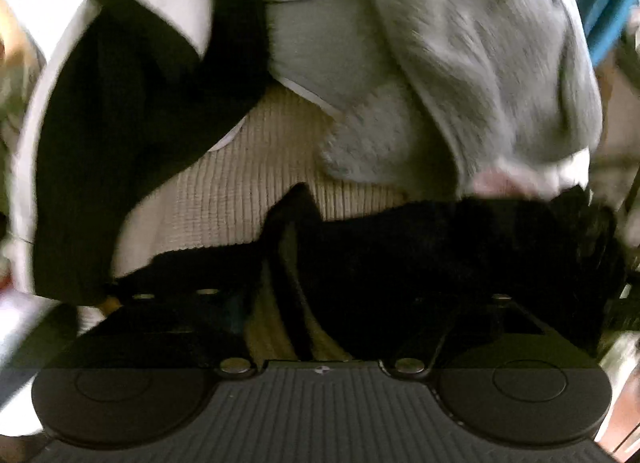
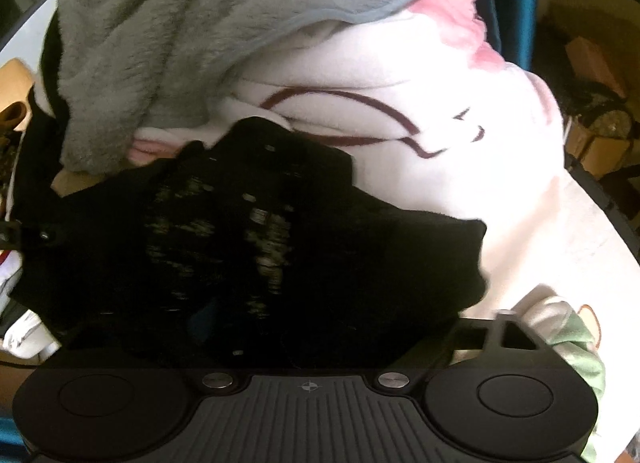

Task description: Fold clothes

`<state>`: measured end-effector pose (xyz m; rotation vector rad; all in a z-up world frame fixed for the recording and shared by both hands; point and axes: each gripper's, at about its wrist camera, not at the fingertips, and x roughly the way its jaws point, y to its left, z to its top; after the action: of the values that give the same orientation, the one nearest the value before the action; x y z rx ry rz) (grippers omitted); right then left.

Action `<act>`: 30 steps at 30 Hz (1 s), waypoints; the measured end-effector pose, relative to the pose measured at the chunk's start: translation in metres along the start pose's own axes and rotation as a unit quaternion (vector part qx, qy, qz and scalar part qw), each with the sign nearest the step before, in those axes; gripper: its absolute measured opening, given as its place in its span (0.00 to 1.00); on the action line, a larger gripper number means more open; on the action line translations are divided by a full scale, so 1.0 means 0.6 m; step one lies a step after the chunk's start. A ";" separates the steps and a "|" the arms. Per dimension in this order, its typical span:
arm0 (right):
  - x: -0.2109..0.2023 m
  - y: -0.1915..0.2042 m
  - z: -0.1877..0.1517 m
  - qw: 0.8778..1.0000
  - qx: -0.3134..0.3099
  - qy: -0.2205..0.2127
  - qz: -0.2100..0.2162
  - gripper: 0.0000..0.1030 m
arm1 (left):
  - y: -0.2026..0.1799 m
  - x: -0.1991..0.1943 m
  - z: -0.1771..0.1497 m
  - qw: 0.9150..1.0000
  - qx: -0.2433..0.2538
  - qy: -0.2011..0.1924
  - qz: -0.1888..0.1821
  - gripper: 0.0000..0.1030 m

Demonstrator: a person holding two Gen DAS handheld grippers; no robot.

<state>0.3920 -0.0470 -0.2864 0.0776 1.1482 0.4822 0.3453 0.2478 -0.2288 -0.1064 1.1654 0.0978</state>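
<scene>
- Heap of mixed clothes filling both views: grey fleece (image 2: pixel 152 43) draped over the top, white fleece with pink patches and dark red line drawing (image 2: pixel 360 103) beneath it on the right side, cream ribbed knit (image 1: pixel 240 167) showing lower down in the left wrist view.
- Black garment with pale speckled pattern (image 2: pixel 224 231) lying across the front of the heap, directly ahead of both cameras, resting on the white fleece and against the grey one; probably the piece being taken up for folding.
- Second black piece (image 1: pixel 132 143) at left in the left wrist view, overlapping the cream knit; unclear whether part of the same garment.
- Right gripper (image 2: pixel 308 327): one finger visible at the right edge, the other buried in black cloth; roughly half spread, but impossible to tell whether pressing on anything.
- Left gripper (image 1: pixel 316 303): fingers dark against dark fabric, black cloth and a yellowish strip lying between them; partly spread, grip not readable.
- Risks, as judgement: pinching two layers at once and dragging the knit or fleece along; catching only a loose fold, letting the garment slip on lifting; toppling the loosely stacked heap through an uneven pull.
</scene>
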 end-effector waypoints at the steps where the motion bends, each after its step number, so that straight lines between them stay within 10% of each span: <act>1: -0.005 0.003 0.002 1.000 -0.002 0.003 0.004 0.55 | -0.006 -0.012 -0.005 1.000 0.007 0.001 0.001 0.45; 3: -0.017 0.005 0.001 1.000 0.001 0.005 0.020 0.33 | -0.014 -0.037 -0.024 0.999 0.019 0.000 -0.033 0.28; 8: -0.031 0.007 -0.006 0.999 -0.001 0.007 0.043 0.25 | -0.017 -0.032 -0.055 0.996 0.017 0.027 -0.085 0.24; 13: -0.022 -0.002 -0.004 1.000 -0.008 0.004 0.018 0.52 | -0.004 -0.002 -0.039 0.997 -0.006 0.012 -0.073 0.62; 17: 0.001 -0.019 -0.006 1.000 -0.003 0.007 0.002 0.68 | -0.008 0.028 -0.027 0.998 0.010 0.019 -0.065 0.62; 19: 0.007 -0.021 -0.009 1.000 0.002 0.006 0.005 0.68 | 0.001 0.036 -0.022 0.997 -0.016 0.029 -0.069 0.30; 23: -0.010 -0.001 -0.006 0.999 -0.010 0.016 0.041 0.21 | 0.010 0.005 -0.013 0.991 -0.058 0.032 -0.112 0.20; 30: -0.096 0.070 0.000 0.988 -0.034 -0.004 0.153 0.14 | -0.035 -0.105 0.011 0.978 -0.017 -0.013 -0.208 0.19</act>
<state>0.3598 -0.0330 -0.2243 0.1988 1.1154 0.7909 0.3293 0.2267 -0.1677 -0.3758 1.0946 -0.2514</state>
